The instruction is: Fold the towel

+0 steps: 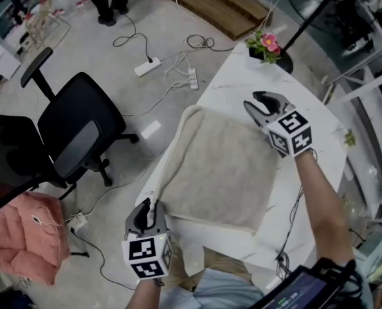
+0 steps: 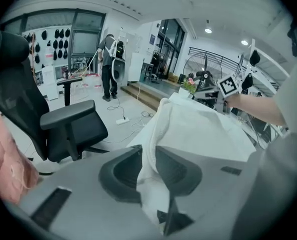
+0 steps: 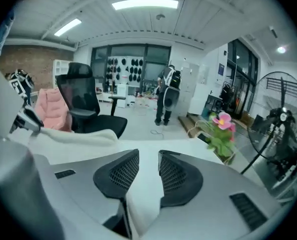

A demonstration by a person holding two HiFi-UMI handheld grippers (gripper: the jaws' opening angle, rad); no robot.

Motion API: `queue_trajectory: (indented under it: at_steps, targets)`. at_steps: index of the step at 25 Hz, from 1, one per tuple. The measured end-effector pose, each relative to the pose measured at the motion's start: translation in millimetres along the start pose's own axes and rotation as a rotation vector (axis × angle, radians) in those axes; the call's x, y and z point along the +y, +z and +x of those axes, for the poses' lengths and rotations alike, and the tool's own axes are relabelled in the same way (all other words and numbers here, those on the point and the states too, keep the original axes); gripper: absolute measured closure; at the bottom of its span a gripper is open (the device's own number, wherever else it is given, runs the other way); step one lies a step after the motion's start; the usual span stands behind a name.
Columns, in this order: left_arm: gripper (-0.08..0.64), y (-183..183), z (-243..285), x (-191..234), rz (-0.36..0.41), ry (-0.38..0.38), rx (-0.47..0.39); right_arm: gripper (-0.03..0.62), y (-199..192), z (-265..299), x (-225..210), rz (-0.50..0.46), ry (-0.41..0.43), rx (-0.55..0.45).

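Nearest, at the towel's near corner, the left gripper [image 1: 146, 212]: angled downward, jaws half apart, a limp fold of cloth hanging loose between, not pinched. Across the white marbled desk [image 1: 233, 76], the towel [image 1: 223, 172]: pale, nubbly, roughly square, spread flat. At its far corner, the right gripper [image 1: 263, 100]: tilted down, jaws likewise parted, a cloth edge low between them, ungripped. Beyond, pink flowers [image 1: 267, 44].

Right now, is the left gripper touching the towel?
Touching. The left gripper view shows the towel draped between the parted jaws of the left gripper, lying against them.
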State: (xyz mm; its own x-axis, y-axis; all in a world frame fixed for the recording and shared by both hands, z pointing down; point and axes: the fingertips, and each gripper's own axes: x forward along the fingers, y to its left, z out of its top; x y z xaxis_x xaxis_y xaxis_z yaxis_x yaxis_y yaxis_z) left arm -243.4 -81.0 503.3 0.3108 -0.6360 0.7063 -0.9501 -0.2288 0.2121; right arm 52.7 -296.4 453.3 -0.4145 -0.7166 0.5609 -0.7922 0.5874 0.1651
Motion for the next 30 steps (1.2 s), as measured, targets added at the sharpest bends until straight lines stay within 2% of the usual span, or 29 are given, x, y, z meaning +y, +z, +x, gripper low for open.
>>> queue_trajectory:
  at_steps: [2,4,7,9,11,12,13,15,17,22,24,30]
  targets:
    - [0.49,8,-7,-11,0.012,-0.006,-0.023,0.513,-37,-25,-13,-0.023,-0.027,0.08]
    - [0.51,20,-11,-34,0.035,-0.038,-0.055,0.549,-65,-46,-12,-0.051,0.001,0.122]
    - [0.528,32,-12,-90,0.062,-0.17,-0.079,0.569,-86,-67,10,-0.069,0.105,0.116]
    - [0.528,26,-8,-138,0.052,-0.307,-0.034,0.572,-100,-71,26,-0.105,0.144,0.141]
    - [0.529,9,-2,-183,0.005,-0.432,0.062,0.575,-115,-72,34,-0.148,0.146,0.175]
    - [0.529,4,-1,-197,-0.027,-0.464,0.101,0.575,-120,-72,35,-0.159,0.141,0.181]
    - [0.529,5,-2,-203,-0.052,-0.465,0.113,0.575,-122,-72,34,-0.164,0.135,0.178]
    - [0.529,17,-6,-190,-0.055,-0.394,0.073,0.575,-121,-73,29,-0.168,0.127,0.153]
    - [0.529,22,-7,-156,-0.067,-0.289,0.036,0.575,-119,-76,26,-0.17,0.128,0.137]
    - [0.529,-1,-12,-57,-0.311,-0.058,0.0,0.575,-129,-76,30,-0.183,0.16,0.146]
    - [0.529,-8,-18,-35,-0.355,-0.007,-0.029,0.575,-132,-74,29,-0.193,0.167,0.158]
    - [0.529,-15,-17,7,-0.401,0.084,-0.096,0.575,-140,-65,27,-0.174,0.174,0.184]
